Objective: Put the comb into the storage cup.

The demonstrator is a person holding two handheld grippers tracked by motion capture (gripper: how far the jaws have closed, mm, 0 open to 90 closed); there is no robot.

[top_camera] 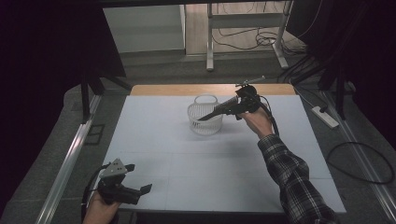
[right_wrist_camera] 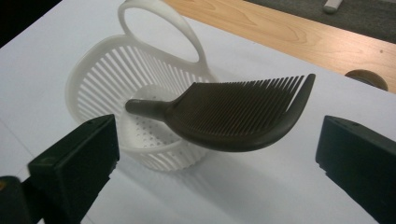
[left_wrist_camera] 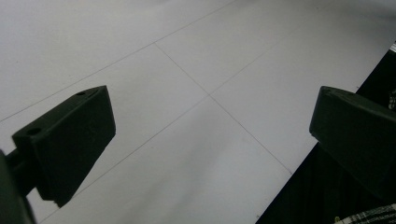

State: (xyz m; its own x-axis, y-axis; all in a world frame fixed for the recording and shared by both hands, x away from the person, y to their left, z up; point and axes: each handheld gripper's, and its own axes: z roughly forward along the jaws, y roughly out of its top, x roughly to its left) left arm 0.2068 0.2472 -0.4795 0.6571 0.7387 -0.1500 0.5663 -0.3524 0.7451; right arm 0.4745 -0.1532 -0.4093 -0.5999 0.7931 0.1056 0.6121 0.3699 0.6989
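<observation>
Two grippers, far apart. At the near left corner of the white table (top_camera: 154, 140), my left gripper (top_camera: 142, 190) hovers with jaws spread wide and nothing between them; the left gripper view shows the table's edge running just under the right-hand jaw, with bare sheet ahead. Across open surface, toward the far middle, sits the white basket (top_camera: 204, 120). The dark comb (right_wrist_camera: 238, 116) lies across its rim, handle over the bowl, teeth end jutting out unsupported. My right gripper (top_camera: 233, 106) stands released, jaws wide on either side of the comb.
</observation>
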